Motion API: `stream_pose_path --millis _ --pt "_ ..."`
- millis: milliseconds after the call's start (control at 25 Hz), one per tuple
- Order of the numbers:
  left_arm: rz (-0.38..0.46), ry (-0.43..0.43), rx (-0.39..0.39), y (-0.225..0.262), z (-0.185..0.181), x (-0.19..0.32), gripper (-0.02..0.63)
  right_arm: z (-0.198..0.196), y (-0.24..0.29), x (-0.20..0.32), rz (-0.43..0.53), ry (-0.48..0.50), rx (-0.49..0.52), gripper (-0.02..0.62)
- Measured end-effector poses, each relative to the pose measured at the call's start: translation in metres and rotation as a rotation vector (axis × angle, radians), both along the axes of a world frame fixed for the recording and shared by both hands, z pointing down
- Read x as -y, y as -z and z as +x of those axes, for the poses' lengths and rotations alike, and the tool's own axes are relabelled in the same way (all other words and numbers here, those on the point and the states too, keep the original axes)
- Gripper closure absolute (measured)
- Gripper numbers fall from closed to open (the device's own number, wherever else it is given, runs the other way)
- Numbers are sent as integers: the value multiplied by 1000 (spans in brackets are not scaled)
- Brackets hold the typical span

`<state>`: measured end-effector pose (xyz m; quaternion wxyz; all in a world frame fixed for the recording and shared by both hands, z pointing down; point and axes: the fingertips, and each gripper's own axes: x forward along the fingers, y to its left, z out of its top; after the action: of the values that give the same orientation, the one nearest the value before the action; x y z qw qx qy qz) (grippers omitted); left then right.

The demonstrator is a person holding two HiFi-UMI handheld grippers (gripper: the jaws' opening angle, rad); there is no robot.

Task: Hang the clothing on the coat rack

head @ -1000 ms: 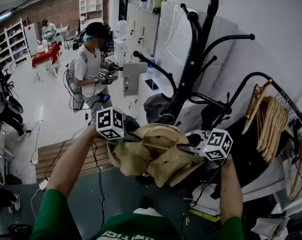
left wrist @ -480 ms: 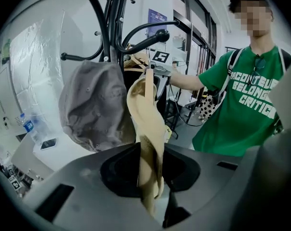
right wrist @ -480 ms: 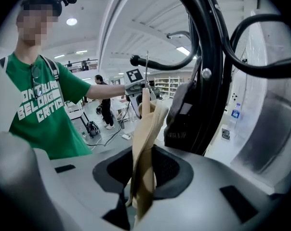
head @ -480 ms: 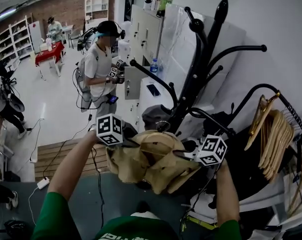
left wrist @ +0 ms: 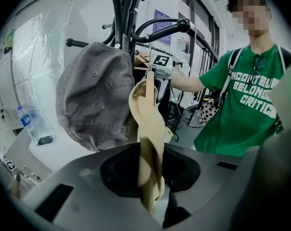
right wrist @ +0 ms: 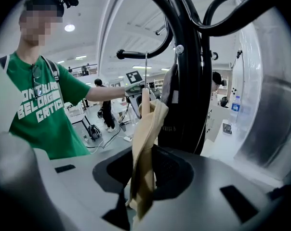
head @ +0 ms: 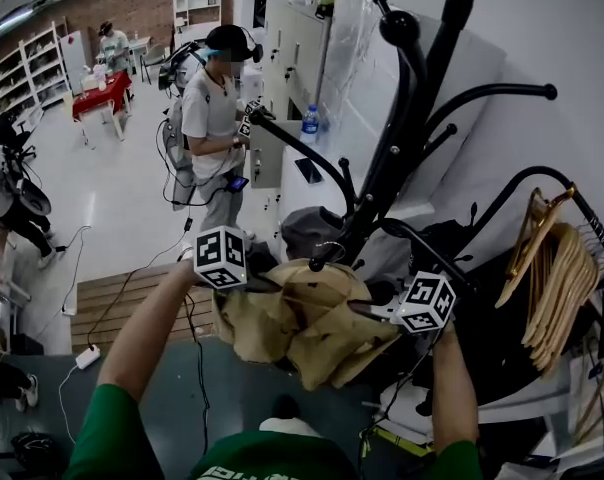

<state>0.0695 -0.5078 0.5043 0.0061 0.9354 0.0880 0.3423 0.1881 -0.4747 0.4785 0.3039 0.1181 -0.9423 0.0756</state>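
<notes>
Clamping jaws on cloth, left gripper (head: 254, 280) and right gripper (head: 370, 311) spread the tan garment (head: 302, 326). That keeps its top level for the far coat rack (head: 377, 203).

The garment (head: 292, 328) hung between the left gripper (head: 254, 284) and the right gripper (head: 370, 310), in front of the coat rack (head: 407, 118). A cap (head: 307, 233) sat on the rack just behind it; hangers (head: 552, 278) hung at the right.

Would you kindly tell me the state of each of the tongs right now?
Left tongs: closed on the tan garment.
Right tongs: closed on the same tan garment.
</notes>
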Motion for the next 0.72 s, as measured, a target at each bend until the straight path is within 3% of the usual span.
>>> stream_pose_path --millis 240,480,720 --pt "11 16 -13 -1 3 1 523 3 0 0 12 26 10 505" --pt "144 61 -49 -1 3 13 494 4 -5 7 54 -2 -21 485" --pt "257 138 -70 4 -15 10 436 21 6 -2 106 -107 -13 457"
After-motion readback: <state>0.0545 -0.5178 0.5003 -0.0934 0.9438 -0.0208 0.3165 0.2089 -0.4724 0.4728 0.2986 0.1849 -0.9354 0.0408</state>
